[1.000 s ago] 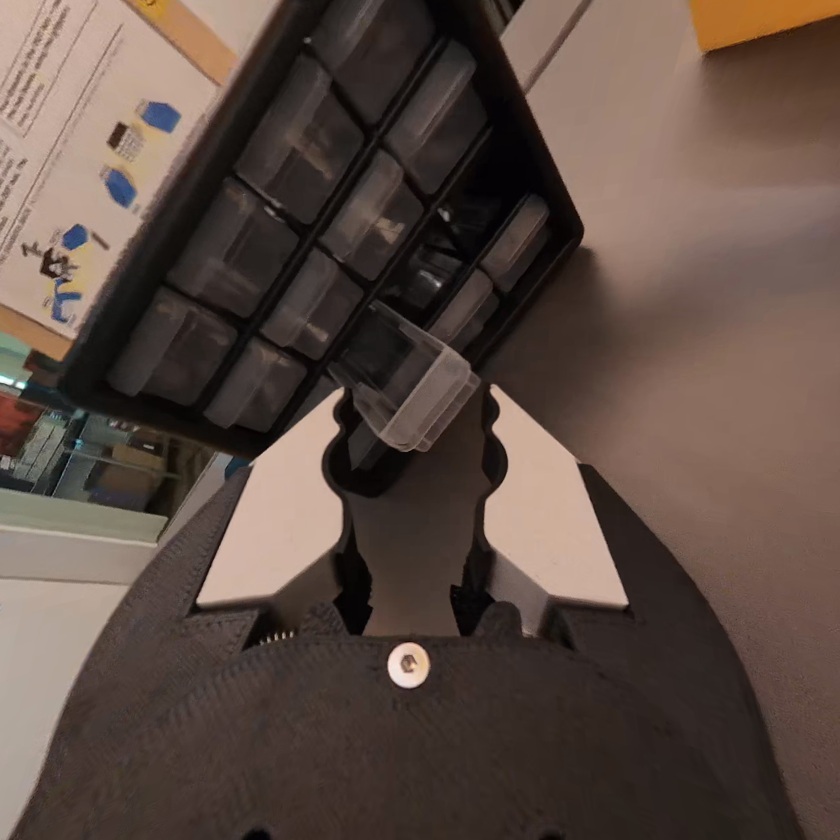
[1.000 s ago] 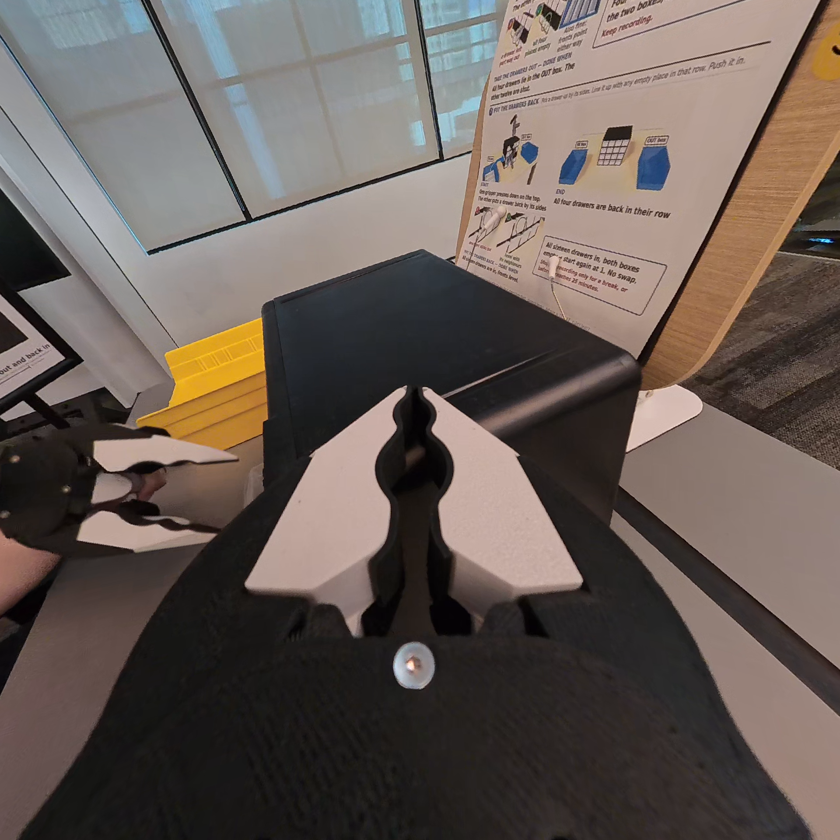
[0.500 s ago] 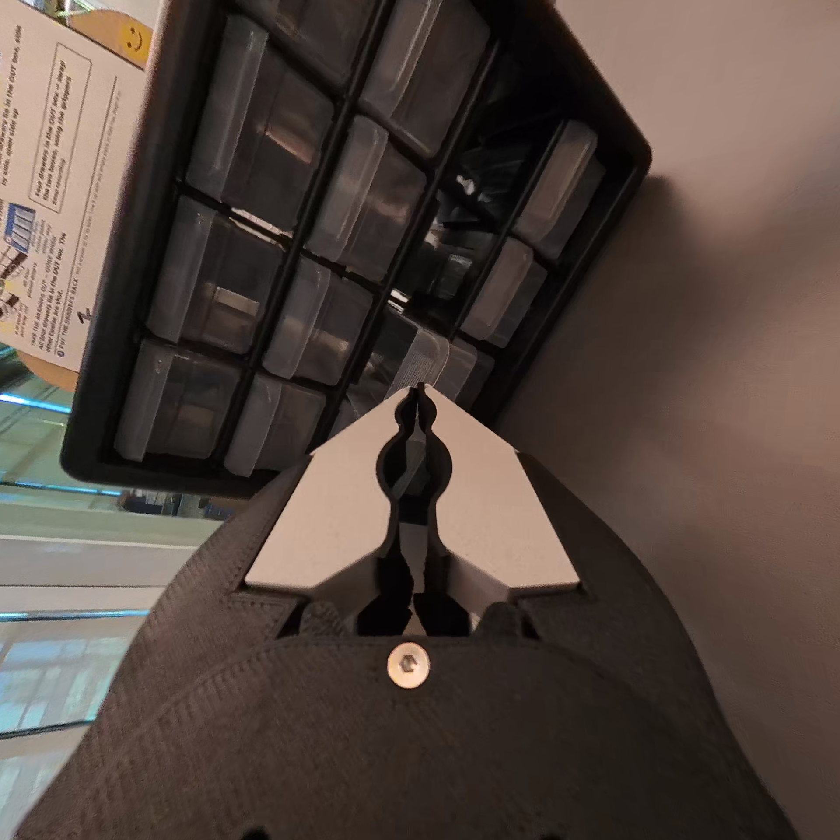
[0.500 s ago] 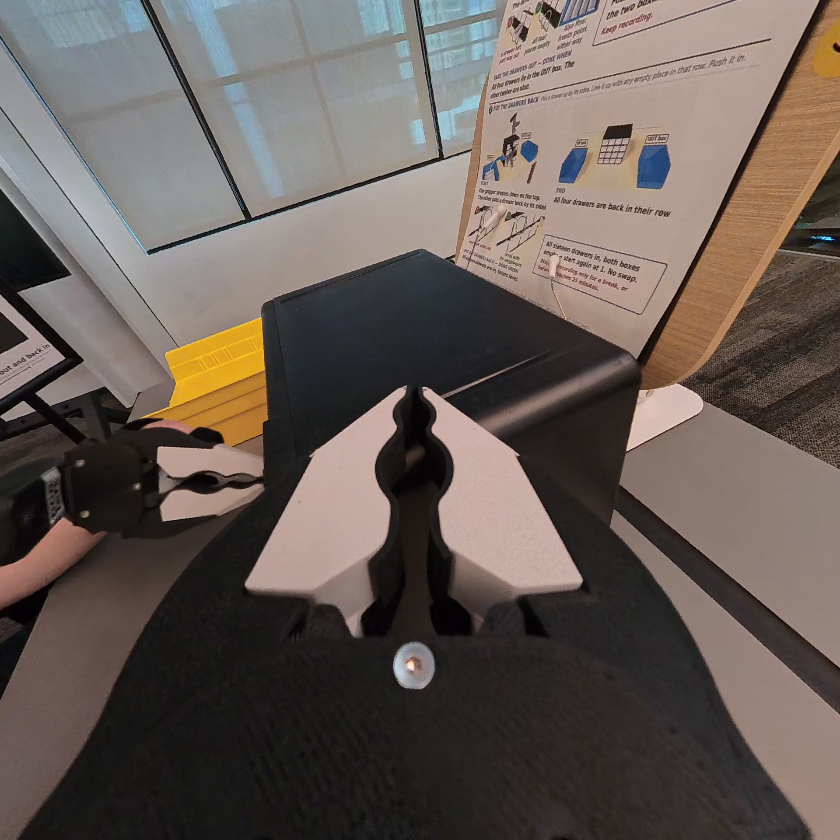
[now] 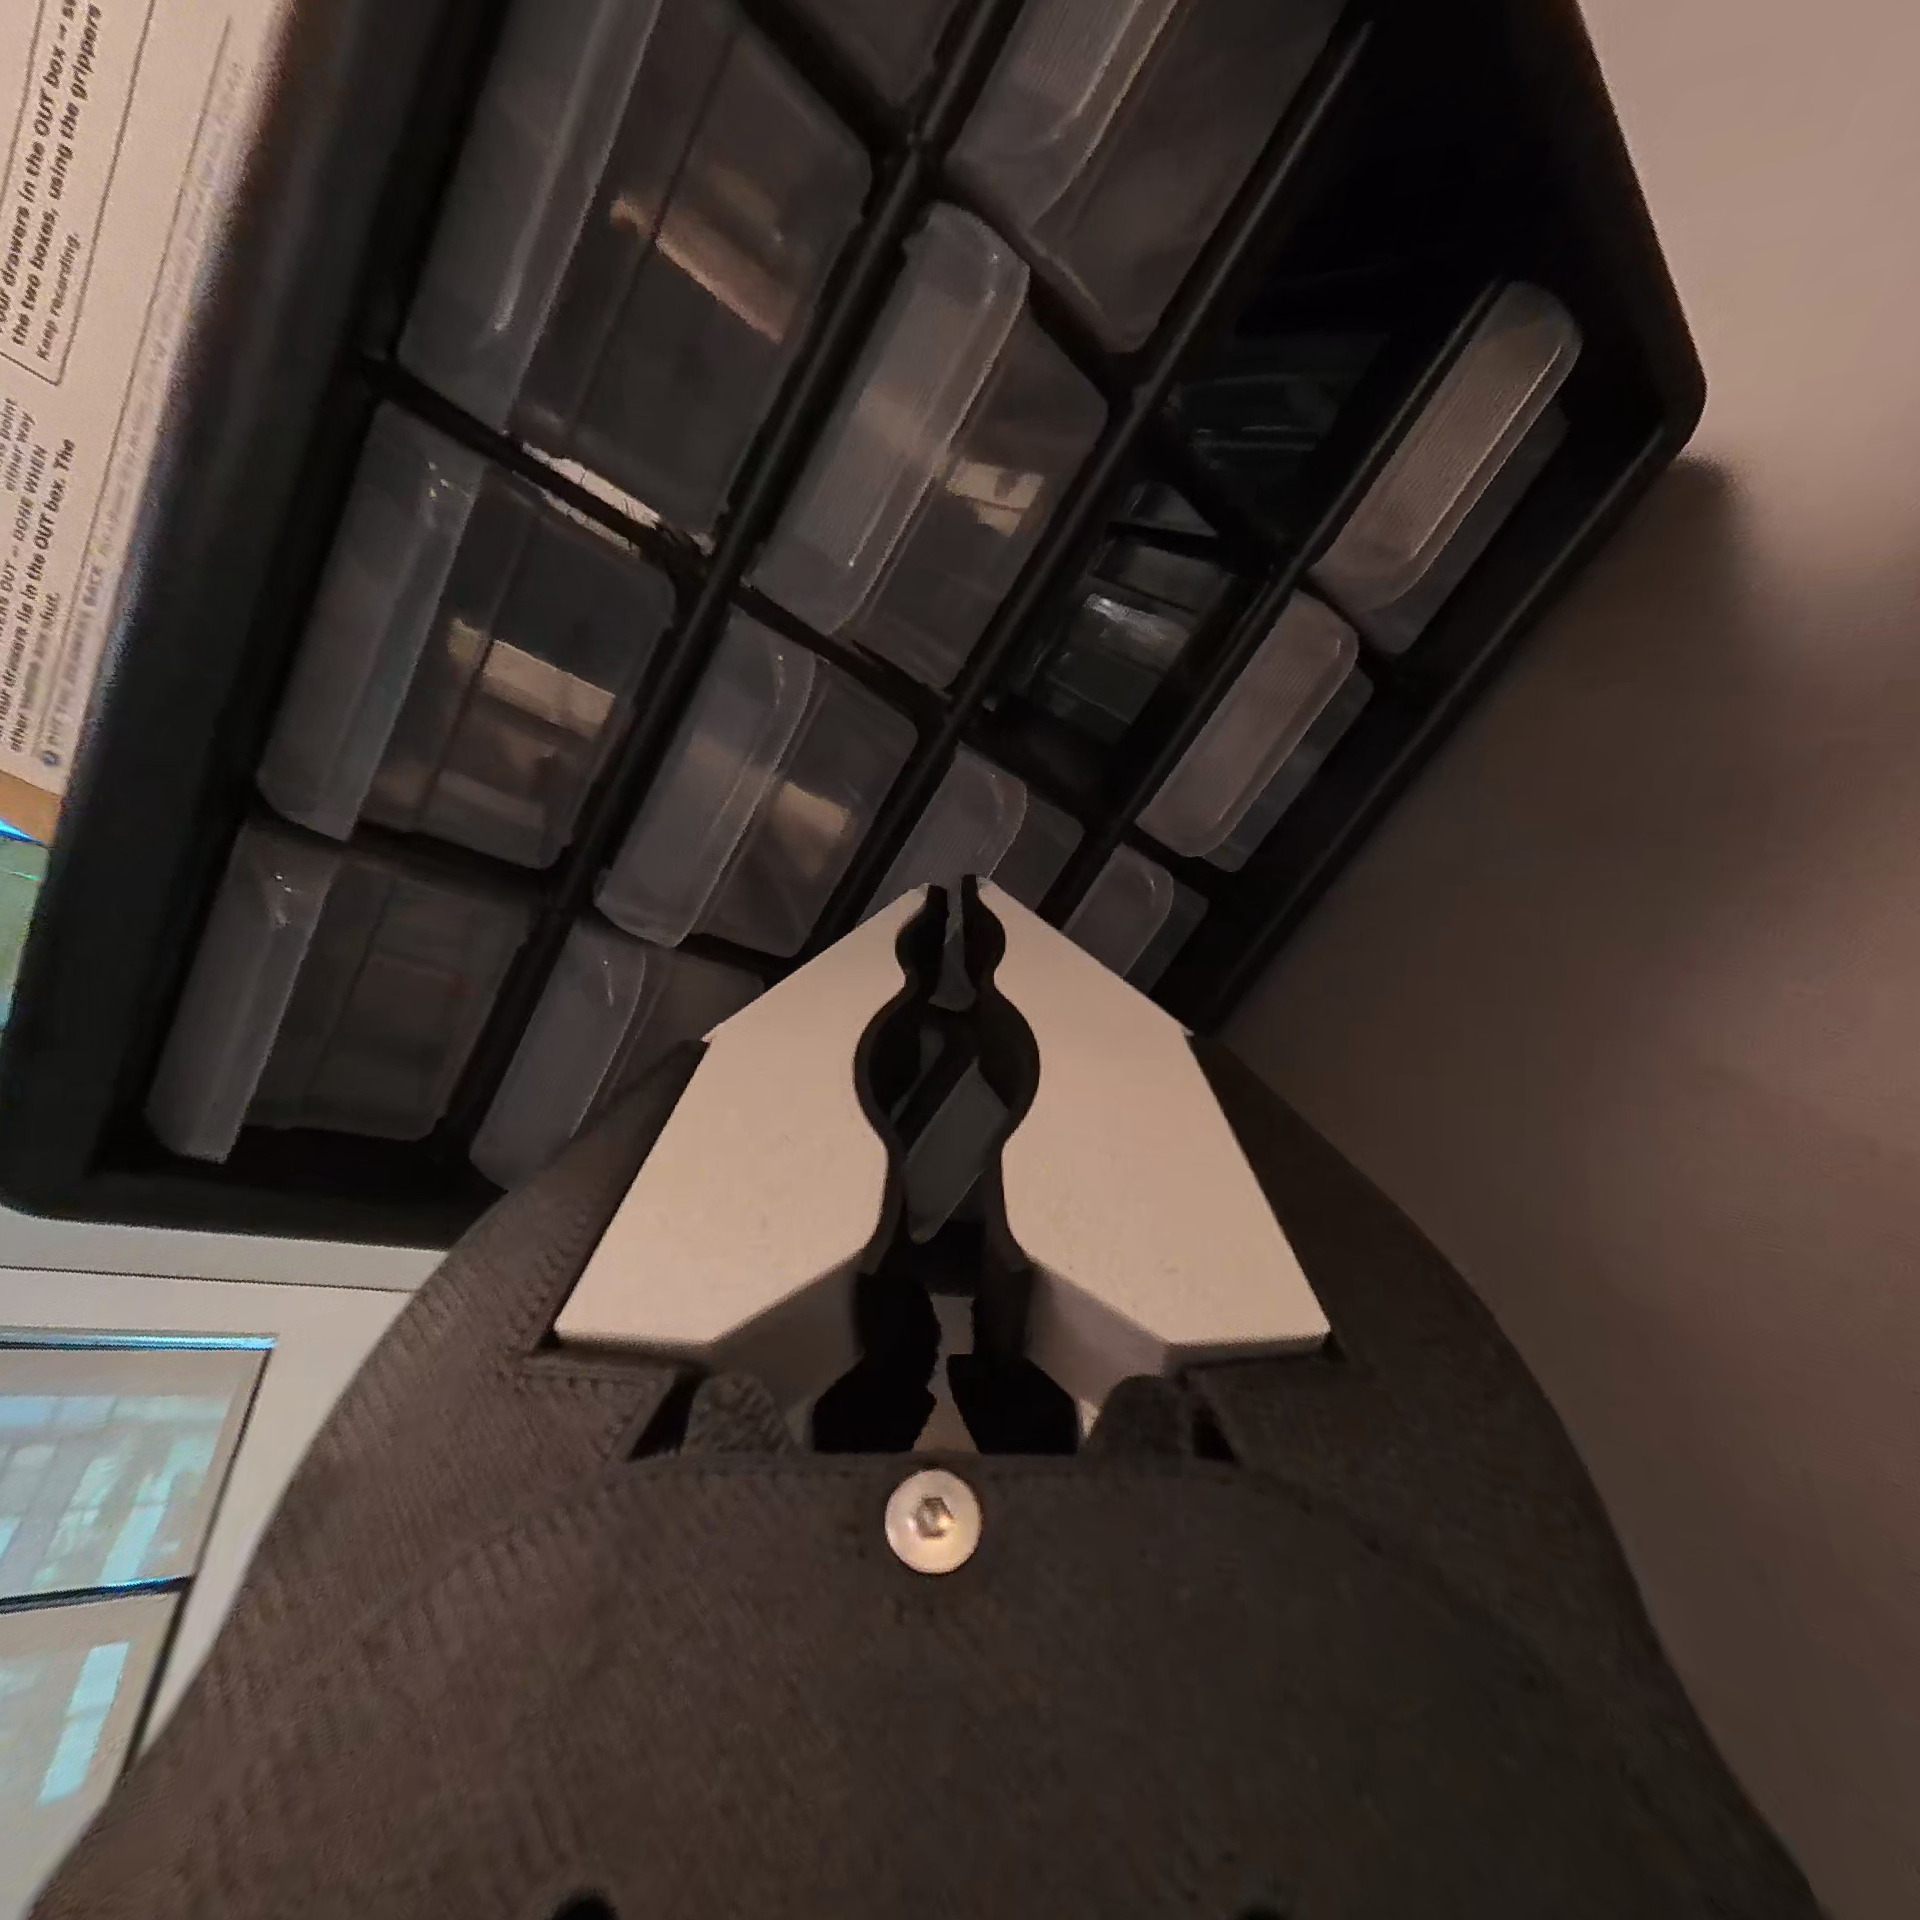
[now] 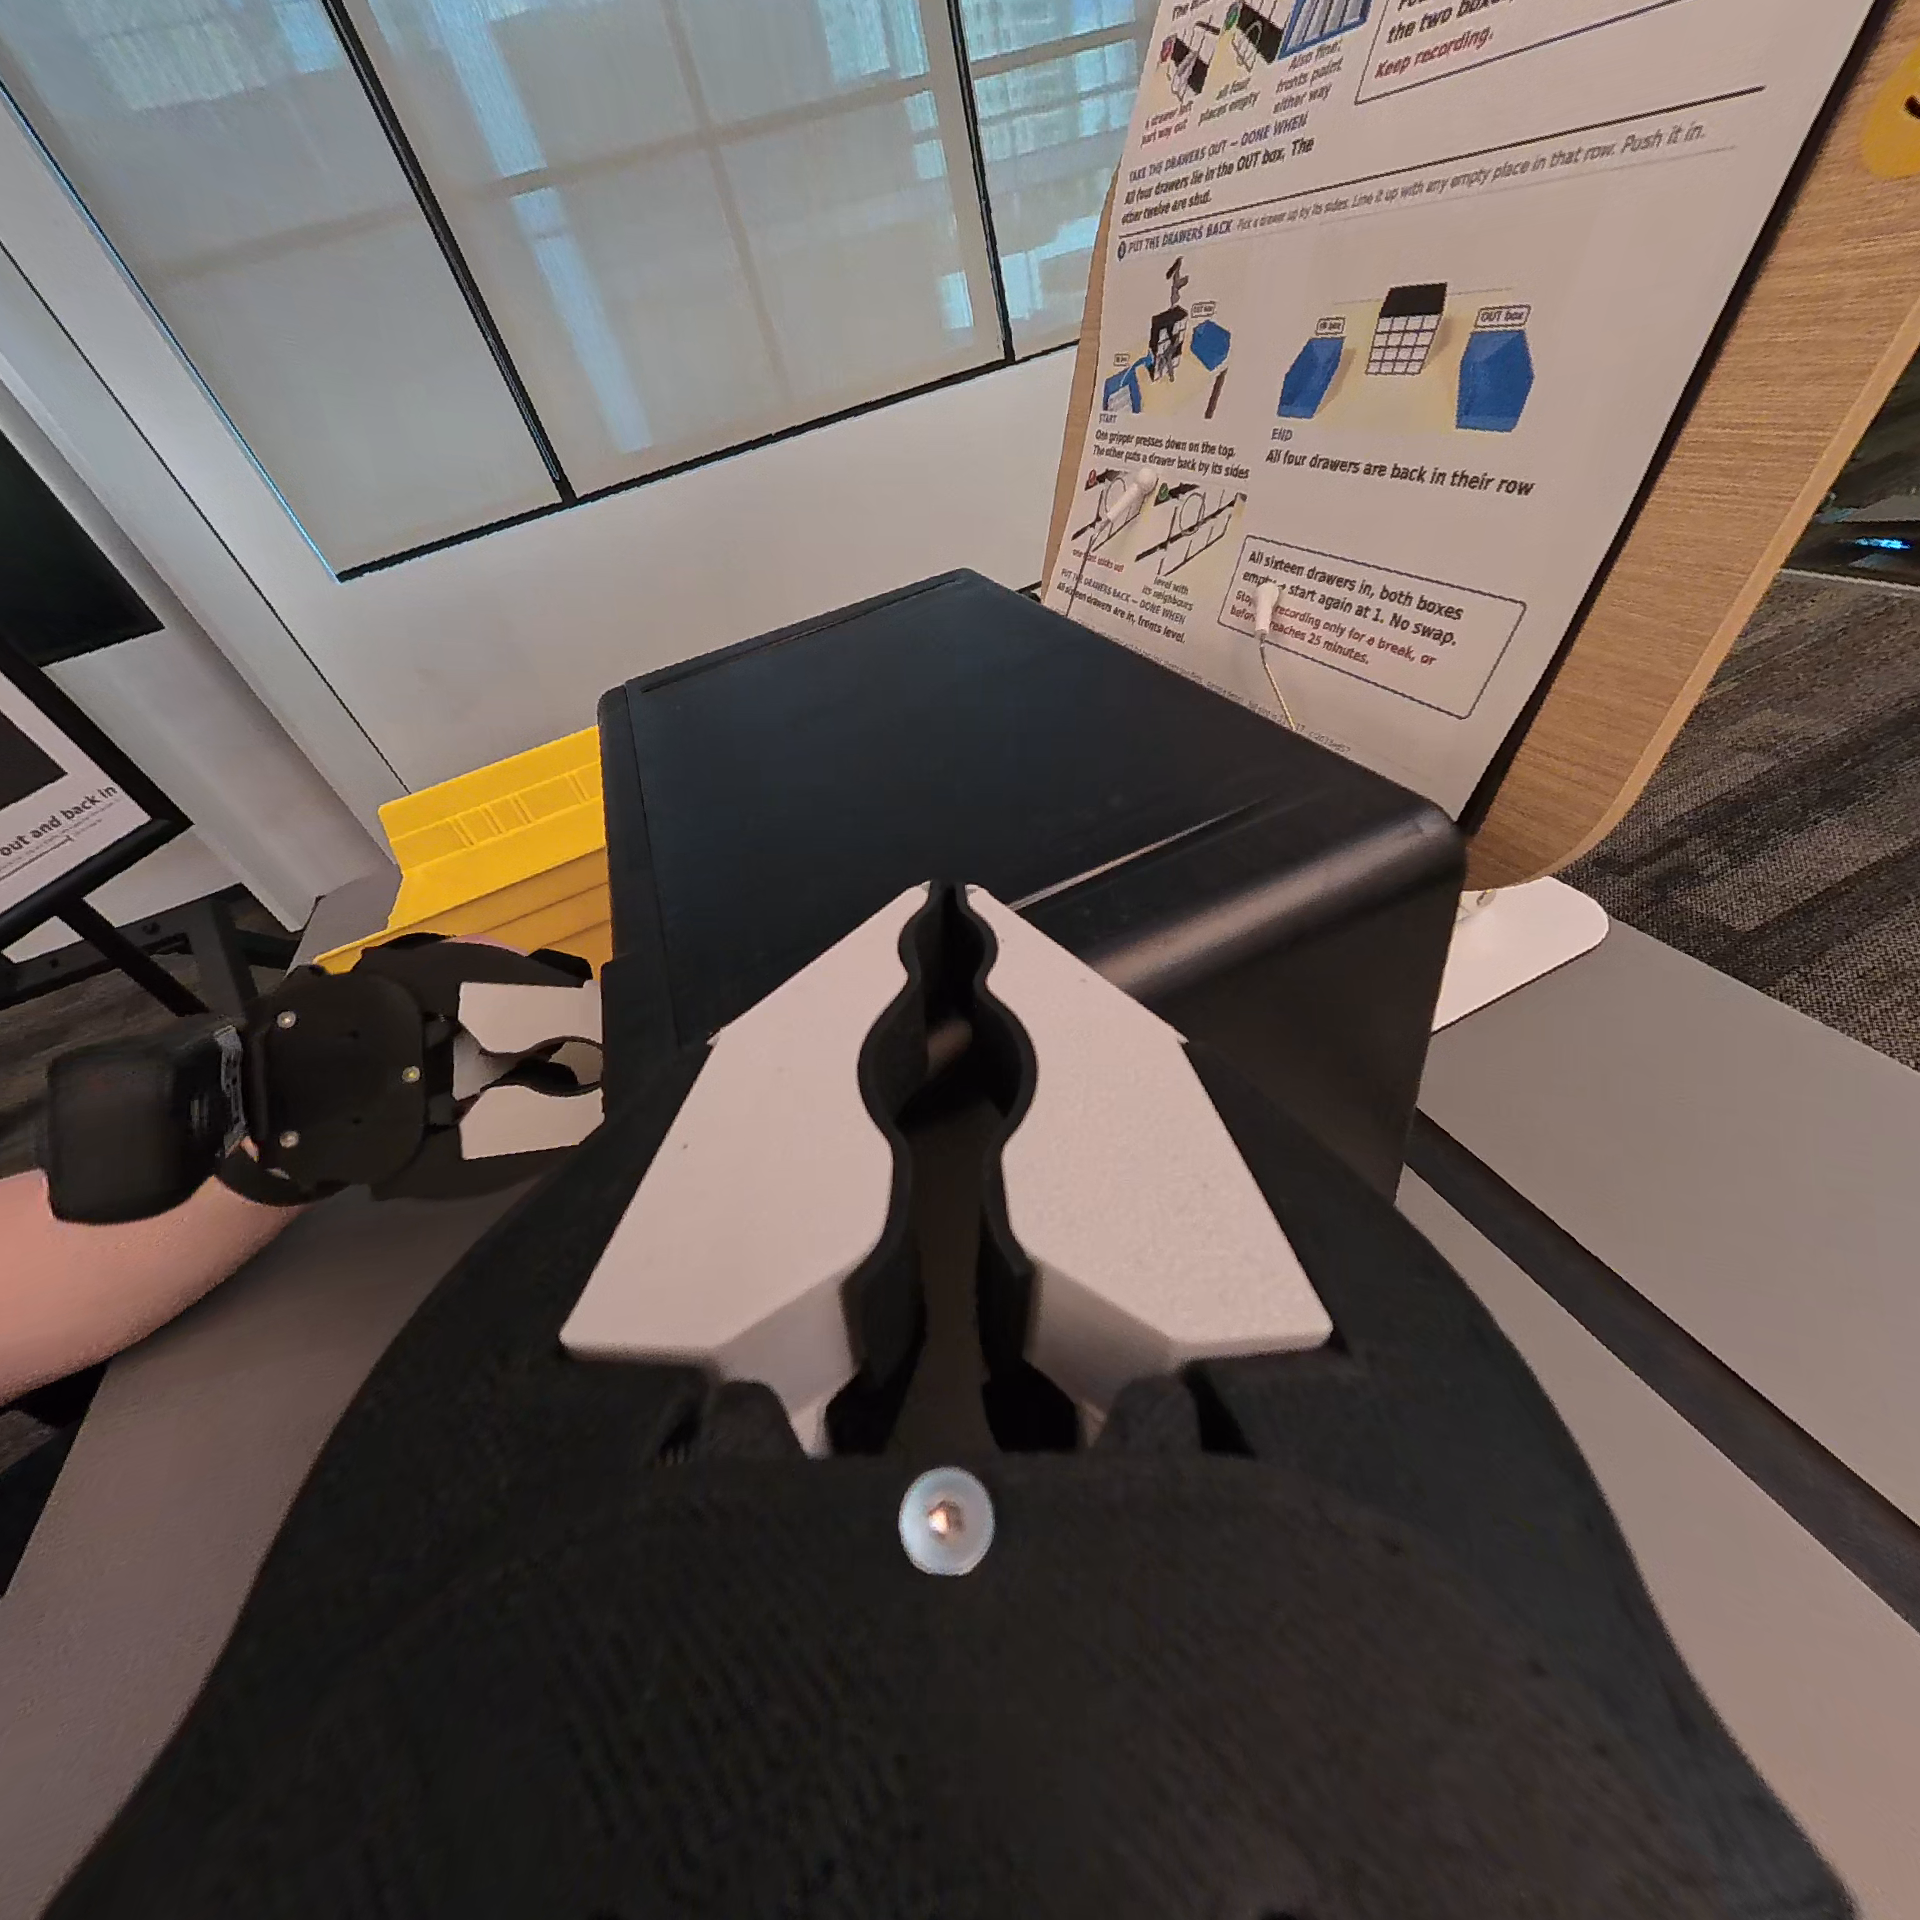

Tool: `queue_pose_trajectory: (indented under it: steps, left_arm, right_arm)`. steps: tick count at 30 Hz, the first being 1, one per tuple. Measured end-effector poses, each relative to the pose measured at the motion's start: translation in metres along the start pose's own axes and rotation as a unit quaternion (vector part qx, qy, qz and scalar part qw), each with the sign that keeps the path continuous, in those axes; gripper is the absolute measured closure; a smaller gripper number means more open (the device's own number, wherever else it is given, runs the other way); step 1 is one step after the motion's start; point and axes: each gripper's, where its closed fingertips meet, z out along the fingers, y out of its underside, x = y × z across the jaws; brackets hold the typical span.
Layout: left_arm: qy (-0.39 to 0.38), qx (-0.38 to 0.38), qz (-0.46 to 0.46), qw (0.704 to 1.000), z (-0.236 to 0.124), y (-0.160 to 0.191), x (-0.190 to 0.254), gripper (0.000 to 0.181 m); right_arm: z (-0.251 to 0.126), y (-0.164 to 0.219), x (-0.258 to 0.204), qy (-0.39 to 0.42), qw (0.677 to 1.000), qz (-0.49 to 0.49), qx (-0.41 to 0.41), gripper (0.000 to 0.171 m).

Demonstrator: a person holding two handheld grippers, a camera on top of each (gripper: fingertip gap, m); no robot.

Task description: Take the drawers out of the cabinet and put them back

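The black cabinet [image 5: 1621, 343] fills the left wrist view, turned sideways, with a grid of clear drawers [image 5: 883, 457]. My left gripper [image 5: 956, 891] is shut and empty. Its tips sit against the front of one clear drawer [image 5: 982, 821], which lies almost level with its neighbours. Two slots [image 5: 1247, 416] beside it look dark, with no drawer front. In the right wrist view my right gripper [image 6: 951, 896] is shut and rests on the cabinet's top [image 6: 935, 748] near its front edge. The left gripper [image 6: 520, 1060] shows at the cabinet's front, left of it.
A yellow bin [image 6: 499, 862] stands behind the cabinet on the left. An instruction board [image 6: 1403, 364] on a wooden stand rises at the right. The grey table [image 6: 1662, 1143] runs to the right of the cabinet. A person's forearm [image 6: 125, 1268] is at the left.
My left gripper was open behind a drawer that stuck out of its slot. It has shut and moved in, and the drawer has gone into the cabinet. The right gripper has not moved.
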Motion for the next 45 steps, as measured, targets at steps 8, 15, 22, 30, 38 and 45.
queue_pose_trajectory:
  steps: [8,15,22,30,38,45]
  left_arm:
    - [-0.013,0.065,-0.130,0.989,-0.080,-0.012,-0.035,0.152]
    - [0.043,-0.017,-0.154,0.987,-0.148,0.108,-0.149,0.142]
    - [0.170,-0.155,-0.201,0.952,-0.118,0.255,-0.127,0.134]
    - [0.223,-0.273,-0.182,0.918,-0.102,0.321,-0.089,0.137]
    - [0.211,-0.305,-0.128,0.920,-0.122,0.324,-0.075,0.172]
    - [0.155,-0.329,-0.064,0.929,-0.154,0.309,-0.063,0.181]
  right_arm:
    - [0.000,0.000,0.000,-0.002,1.000,0.001,0.001,0.171]
    - [0.000,0.000,0.000,-0.003,1.000,0.001,0.001,0.171]
    - [0.000,0.000,0.000,-0.004,1.000,0.004,0.003,0.171]
    - [0.000,0.000,0.000,-0.005,1.000,0.006,0.004,0.171]
    - [0.000,0.000,0.000,-0.006,1.000,0.007,0.005,0.171]
    - [0.000,0.000,0.000,-0.007,1.000,0.008,0.006,0.171]
